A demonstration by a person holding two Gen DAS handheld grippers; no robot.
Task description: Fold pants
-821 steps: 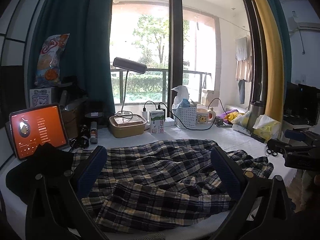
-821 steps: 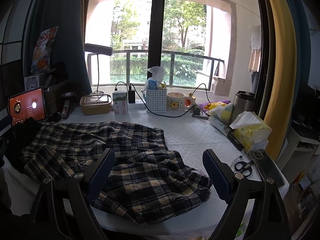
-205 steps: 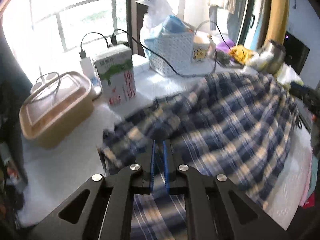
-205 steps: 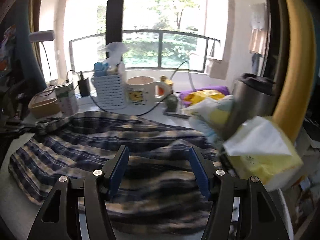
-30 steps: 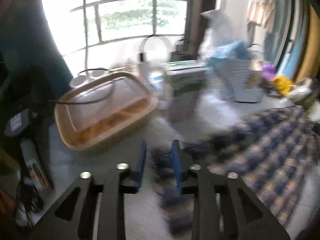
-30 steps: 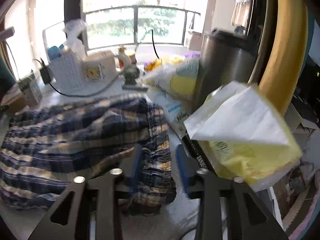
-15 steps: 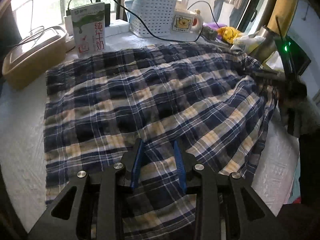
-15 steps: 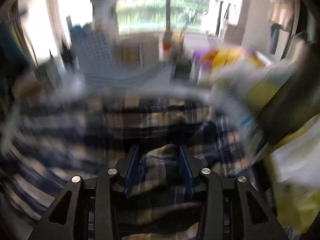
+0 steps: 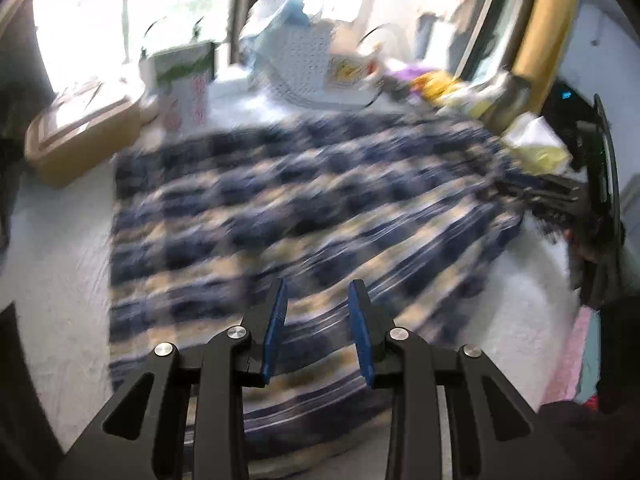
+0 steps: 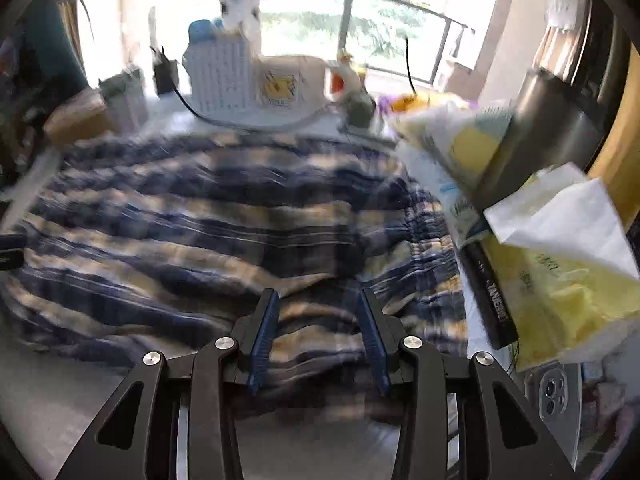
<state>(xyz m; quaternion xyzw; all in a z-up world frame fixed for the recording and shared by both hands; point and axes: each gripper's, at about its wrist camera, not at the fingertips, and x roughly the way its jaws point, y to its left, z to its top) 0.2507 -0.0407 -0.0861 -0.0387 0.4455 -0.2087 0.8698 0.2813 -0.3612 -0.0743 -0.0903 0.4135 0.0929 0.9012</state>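
The blue and cream plaid pants [image 9: 304, 208] lie spread flat on the white table; both views are motion-blurred. My left gripper [image 9: 318, 300] hovers over their near edge, jaws partly open, nothing between them. In the right wrist view the pants [image 10: 200, 216] fill the middle, with the gathered waistband at the right. My right gripper [image 10: 316, 304] is over the near right part, jaws partly open with cloth lying below and between them; no grip shows. The right gripper also shows in the left wrist view [image 9: 560, 196] at the pants' right end.
Along the window side stand a tan lidded box [image 9: 80, 136], a milk carton [image 9: 184, 84], a white basket [image 10: 222, 76] and a mug [image 10: 288, 84]. A steel flask [image 10: 548, 128], yellow tissue pack [image 10: 560, 264] and phone [image 10: 554, 392] crowd the right edge.
Both grippers opened slightly wider over the last half second. The left view pulled back a little from the pants. The right gripper settled low over the waistband end.
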